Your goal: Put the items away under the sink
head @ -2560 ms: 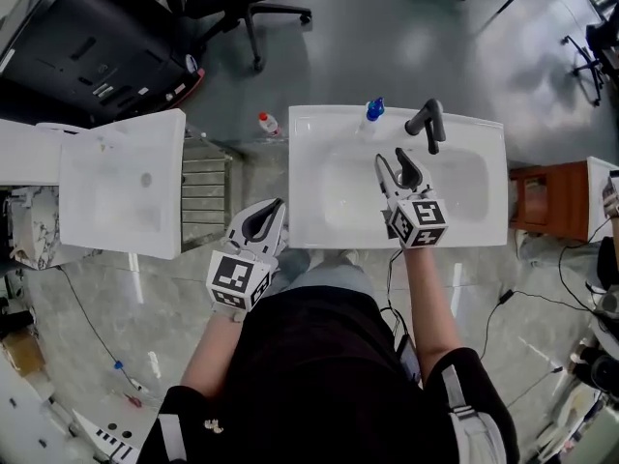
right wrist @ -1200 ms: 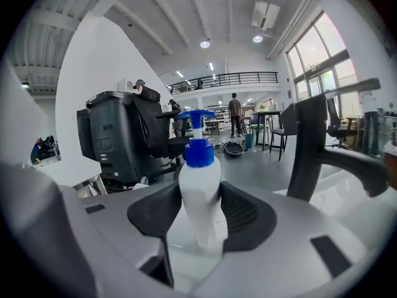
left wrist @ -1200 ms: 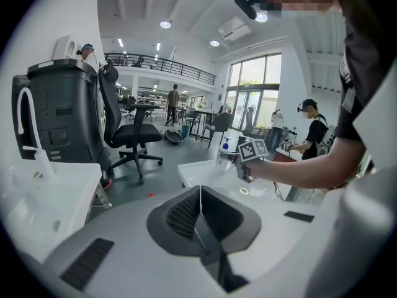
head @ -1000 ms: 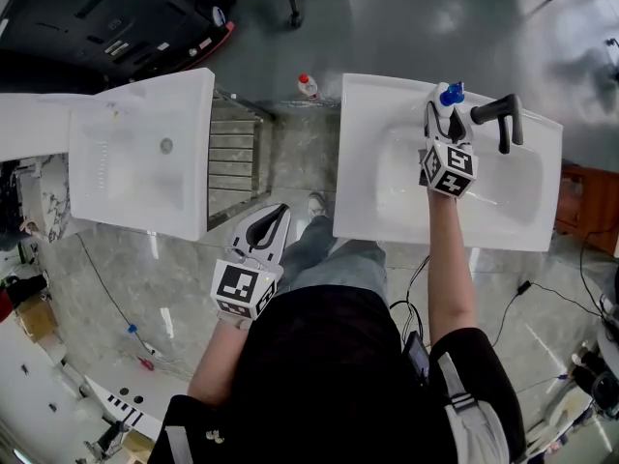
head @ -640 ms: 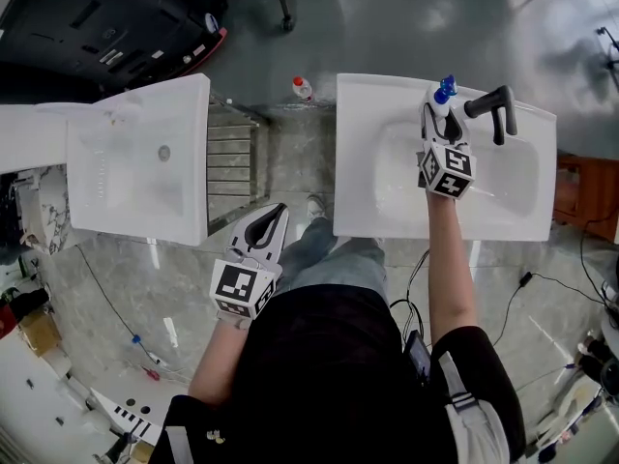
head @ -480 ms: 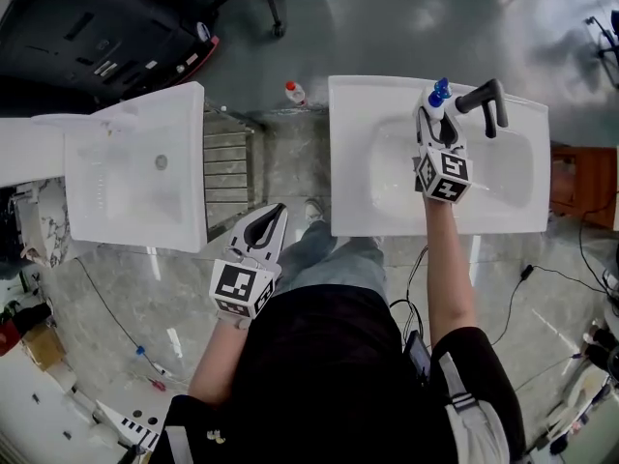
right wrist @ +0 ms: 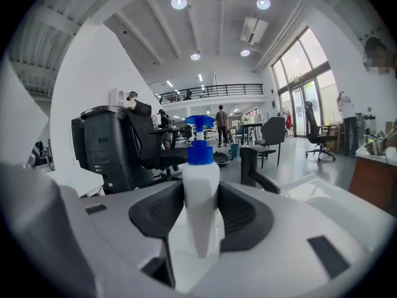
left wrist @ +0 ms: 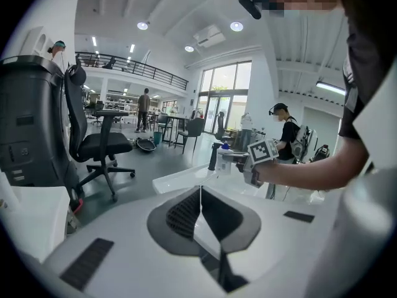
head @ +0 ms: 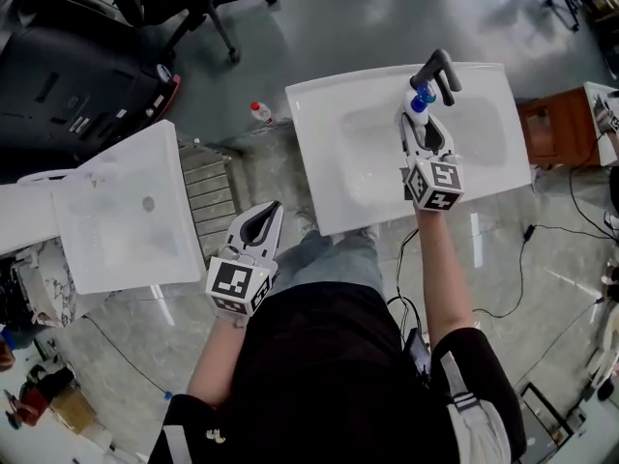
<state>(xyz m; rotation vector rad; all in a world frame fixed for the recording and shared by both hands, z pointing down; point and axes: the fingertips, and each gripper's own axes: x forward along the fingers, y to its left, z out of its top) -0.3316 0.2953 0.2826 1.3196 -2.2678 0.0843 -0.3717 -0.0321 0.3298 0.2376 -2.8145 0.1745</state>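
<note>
A white bottle with a blue pump cap point(head: 420, 104) sits upright between the jaws of my right gripper point(head: 423, 122), lifted over the white sink point(head: 338, 162) just in front of the black faucet point(head: 437, 69). The jaws have just been closing and both pads now press on the bottle point(right wrist: 201, 179). In the right gripper view the right gripper point(right wrist: 203, 216) flanks the bottle's body. My left gripper point(head: 263, 222) hangs by my left hip, off the sink's front left corner. In its own view the left gripper point(left wrist: 200, 197) is shut with nothing in it.
A small red-capped bottle point(head: 259, 112) stands on the floor left of the sink. A second white basin point(head: 126, 211) lies further left, with a metal rack point(head: 208, 196) between them. An office chair point(head: 193, 8) is behind and a brown cabinet point(head: 542, 129) stands to the right.
My right gripper closed on the blue-capped bottle at the sink's back rim and lifted it away from there, toward me. The left gripper stays shut by my hip.
</note>
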